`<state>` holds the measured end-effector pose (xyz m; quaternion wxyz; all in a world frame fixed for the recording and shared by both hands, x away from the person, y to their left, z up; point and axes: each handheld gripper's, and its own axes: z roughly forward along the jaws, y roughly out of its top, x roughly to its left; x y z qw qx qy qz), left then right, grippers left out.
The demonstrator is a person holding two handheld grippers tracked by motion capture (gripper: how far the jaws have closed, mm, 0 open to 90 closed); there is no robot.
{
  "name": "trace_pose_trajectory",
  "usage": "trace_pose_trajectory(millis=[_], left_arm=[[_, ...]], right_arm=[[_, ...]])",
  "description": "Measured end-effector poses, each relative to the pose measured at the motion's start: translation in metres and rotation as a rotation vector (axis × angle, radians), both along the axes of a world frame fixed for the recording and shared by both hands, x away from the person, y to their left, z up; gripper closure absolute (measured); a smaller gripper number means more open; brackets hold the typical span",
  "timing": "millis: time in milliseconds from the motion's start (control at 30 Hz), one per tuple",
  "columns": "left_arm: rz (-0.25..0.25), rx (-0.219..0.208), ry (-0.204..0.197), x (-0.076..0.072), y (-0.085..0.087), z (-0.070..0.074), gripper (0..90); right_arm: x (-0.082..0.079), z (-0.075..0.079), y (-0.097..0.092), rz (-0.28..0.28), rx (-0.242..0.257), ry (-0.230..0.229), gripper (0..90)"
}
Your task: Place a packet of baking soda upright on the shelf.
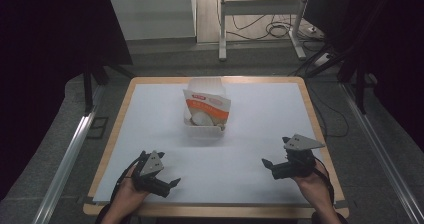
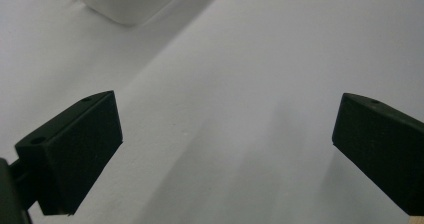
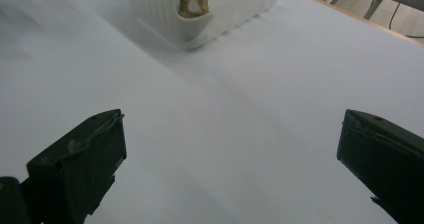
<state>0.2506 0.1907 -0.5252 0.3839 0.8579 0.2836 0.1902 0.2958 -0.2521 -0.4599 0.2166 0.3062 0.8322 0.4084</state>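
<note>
- Both grippers rest near the table's front edge, jaws wide and empty: left gripper (image 1: pixel 172 183), right gripper (image 1: pixel 266 164).
- White plastic bin (image 1: pixel 204 130) holding an orange-and-white pouch (image 1: pixel 206 109) stands mid-table, well apart.
- From the left jaws it lies toward one o'clock; from the right, eleven; neither is clearly nearer.

A tub (image 1: pixel 205 126) stands on the counter (image 1: pixel 260 109) toward its far middle, and a packet (image 1: pixel 206 109) stands in the tub, leaning and rising above its rim. The left claw (image 1: pixel 174 183) sits near the counter's near left corner and the right claw (image 1: pixel 265 163) near its near right edge, both well apart from the tub and on either side of it. Behind the counter, on the floor, stands a frame (image 1: pixel 260 14) with cables (image 1: pixel 280 31) lying beside it.
</note>
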Motion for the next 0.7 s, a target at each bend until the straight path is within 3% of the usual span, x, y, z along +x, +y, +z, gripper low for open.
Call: trace_pose_trajectory(millis=[467,700], left_arm=[[-0.001,0.004,0.001,0.000,0.000,0.000,0.0],[-0.002,0.007,0.002,0.000,-0.001,0.000,0.0]], right_arm=[[-0.016,-0.006,-0.020,-0.055,-0.017,0.014,0.0],[-0.020,-0.018,-0.032,-0.086,-0.032,0.056,0.0]])
